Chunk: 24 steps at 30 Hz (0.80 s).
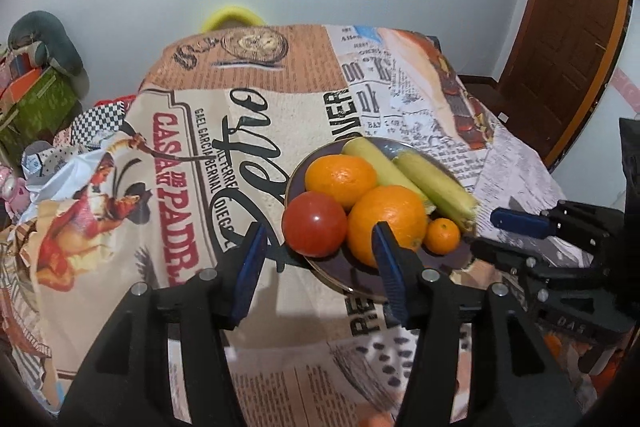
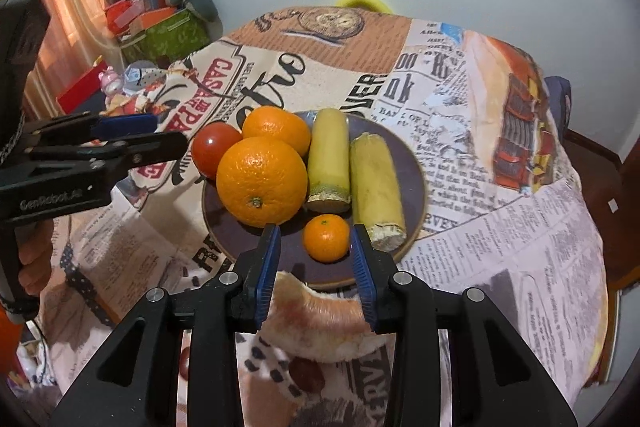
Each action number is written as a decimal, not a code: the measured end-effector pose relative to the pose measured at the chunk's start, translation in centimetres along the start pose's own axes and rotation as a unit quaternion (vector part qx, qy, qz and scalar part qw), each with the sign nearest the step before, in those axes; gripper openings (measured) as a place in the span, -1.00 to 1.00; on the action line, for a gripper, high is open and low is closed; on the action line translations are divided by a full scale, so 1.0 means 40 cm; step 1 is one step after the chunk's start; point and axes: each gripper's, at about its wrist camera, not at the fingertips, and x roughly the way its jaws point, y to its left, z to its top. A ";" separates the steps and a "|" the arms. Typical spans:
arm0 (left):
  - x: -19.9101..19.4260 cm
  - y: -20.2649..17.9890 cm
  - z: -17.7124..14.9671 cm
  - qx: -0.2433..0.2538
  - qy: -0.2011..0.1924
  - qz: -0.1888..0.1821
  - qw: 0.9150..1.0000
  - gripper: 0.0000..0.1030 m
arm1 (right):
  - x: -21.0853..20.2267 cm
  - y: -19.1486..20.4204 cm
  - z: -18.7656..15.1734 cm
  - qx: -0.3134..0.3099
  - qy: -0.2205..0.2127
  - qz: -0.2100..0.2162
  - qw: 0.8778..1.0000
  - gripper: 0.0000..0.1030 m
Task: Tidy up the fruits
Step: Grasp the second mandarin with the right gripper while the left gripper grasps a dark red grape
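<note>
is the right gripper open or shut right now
Open. The right gripper has its blue pads apart, with the small mandarin on the plate lying between them, not visibly gripped.

Newsprint-clothed table [image 2: 500,227] bearing a purple plate [image 2: 412,183].
</note>
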 end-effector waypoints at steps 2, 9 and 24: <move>-0.033 -0.012 -0.008 0.004 -0.007 0.000 1.000 0.09 | -0.029 0.001 0.000 0.004 -0.007 -0.003 1.000 -0.36; -0.121 -0.051 -0.043 0.005 -0.020 -0.006 1.000 0.16 | -0.147 0.016 -0.009 0.005 -0.034 -0.026 0.999 -0.15; -0.262 -0.120 -0.137 0.023 -0.026 -0.009 0.999 0.20 | -0.297 0.031 -0.065 0.025 -0.037 -0.073 0.996 0.12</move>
